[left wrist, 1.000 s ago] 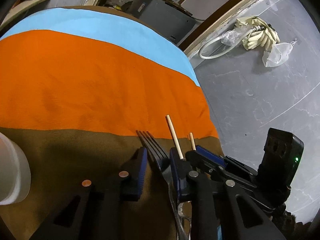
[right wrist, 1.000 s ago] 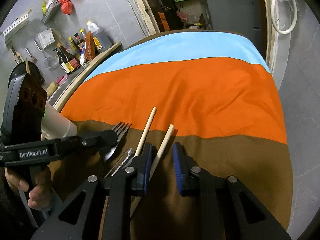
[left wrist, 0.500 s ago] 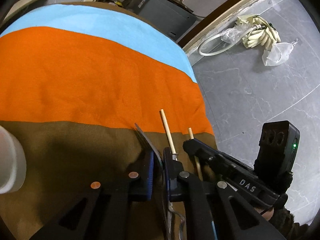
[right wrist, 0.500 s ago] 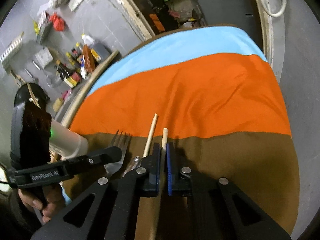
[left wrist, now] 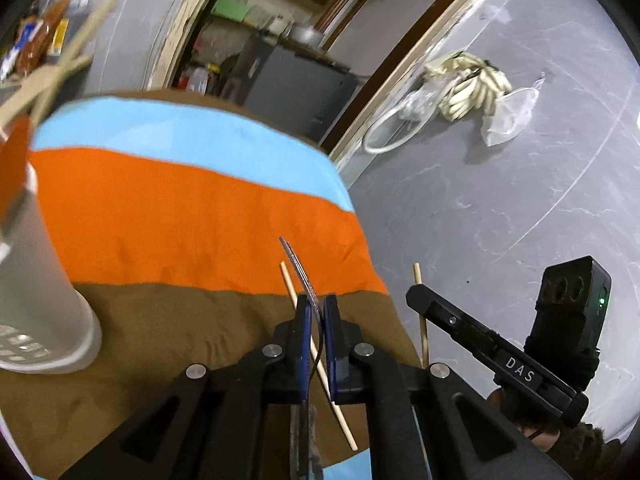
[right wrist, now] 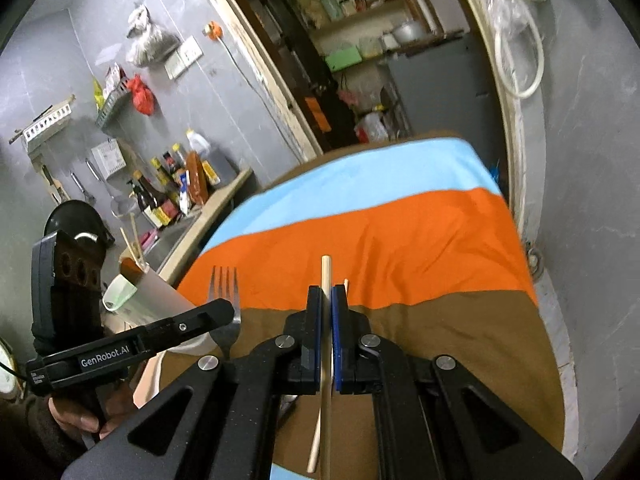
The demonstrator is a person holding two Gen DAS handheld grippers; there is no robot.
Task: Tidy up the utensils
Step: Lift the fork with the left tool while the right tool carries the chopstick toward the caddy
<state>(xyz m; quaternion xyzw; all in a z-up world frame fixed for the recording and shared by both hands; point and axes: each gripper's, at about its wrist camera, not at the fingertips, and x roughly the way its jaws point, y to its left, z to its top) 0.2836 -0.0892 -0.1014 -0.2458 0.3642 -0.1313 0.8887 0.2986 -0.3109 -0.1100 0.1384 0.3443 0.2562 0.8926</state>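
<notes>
We find a modest home kitchen: sauce and oil bottles (right wrist: 168, 196) crowd a worktop beside a steel sink (right wrist: 170, 240), ladles (right wrist: 80, 188) hang on the grey wall, and pantry shelves (right wrist: 352, 12) carry an aluminium pot (right wrist: 408, 32).

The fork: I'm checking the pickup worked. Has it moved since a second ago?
Yes. The fork, flat on the brown stripe earlier, is now clamped in the left tool and raised, its tines against the orange stripe.
</notes>
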